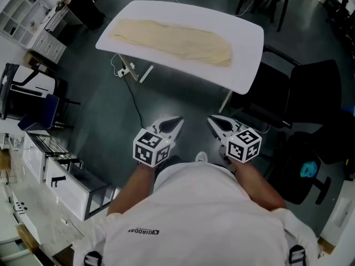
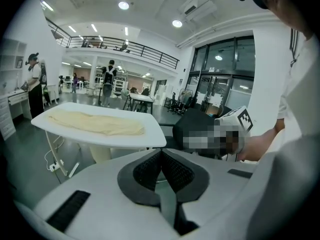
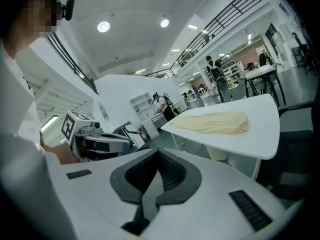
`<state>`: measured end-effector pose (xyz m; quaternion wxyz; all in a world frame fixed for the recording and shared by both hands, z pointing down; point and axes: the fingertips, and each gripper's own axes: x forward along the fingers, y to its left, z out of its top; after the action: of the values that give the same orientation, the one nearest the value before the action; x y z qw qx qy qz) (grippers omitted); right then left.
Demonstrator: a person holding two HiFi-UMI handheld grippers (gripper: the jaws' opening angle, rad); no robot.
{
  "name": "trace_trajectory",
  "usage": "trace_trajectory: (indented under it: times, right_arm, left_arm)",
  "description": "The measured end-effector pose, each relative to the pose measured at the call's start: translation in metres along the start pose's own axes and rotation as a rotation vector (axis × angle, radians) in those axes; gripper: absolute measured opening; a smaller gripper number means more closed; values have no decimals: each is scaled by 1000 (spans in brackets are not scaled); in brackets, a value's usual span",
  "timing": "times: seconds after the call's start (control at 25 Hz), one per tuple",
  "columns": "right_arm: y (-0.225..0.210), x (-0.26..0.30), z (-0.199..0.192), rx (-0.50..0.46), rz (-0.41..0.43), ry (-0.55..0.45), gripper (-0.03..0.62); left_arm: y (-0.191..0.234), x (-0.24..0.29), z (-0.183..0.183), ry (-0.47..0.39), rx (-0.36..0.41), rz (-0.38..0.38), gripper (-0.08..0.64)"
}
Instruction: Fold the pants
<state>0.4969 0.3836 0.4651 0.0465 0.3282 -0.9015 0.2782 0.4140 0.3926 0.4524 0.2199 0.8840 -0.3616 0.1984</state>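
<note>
Bare floor (image 1: 177, 101) before the white table (image 1: 244, 49), black chair (image 1: 313, 90) close at its right end

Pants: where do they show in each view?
Head view: pants top centre, laid flat.
Left gripper view: pants left of centre, mid-height.
Right gripper view: pants right of centre, mid-height.
Shared landmark: the white table under them.

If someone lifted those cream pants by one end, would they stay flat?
Probably not: the pants lie limp and wrinkled, so they would likely droop. They look thin, so probably light. Pushed across the smooth table, they may bunch.
</note>
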Motion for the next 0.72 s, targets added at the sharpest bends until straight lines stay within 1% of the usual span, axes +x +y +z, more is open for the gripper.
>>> trace_trajectory:
  times: [0.16, 0.36, 0.56, 0.72]
  right_arm:
    - [-10, -2, 0, 21, -12, 0, 18]
    - [-25, 1, -2, 36, -26, -5, 18]
    - [-33, 9, -2, 37, -40, -9, 18]
    - [-39, 21, 6, 27, -57, -12, 18]
  left_arm:
    - [4, 6, 3, 25, 9, -2, 29]
    - [17, 16, 8, 26, 10, 13, 29]
    - [22, 25, 3, 51, 20, -14, 29]
    - [36, 31, 9, 49, 30, -30, 28]
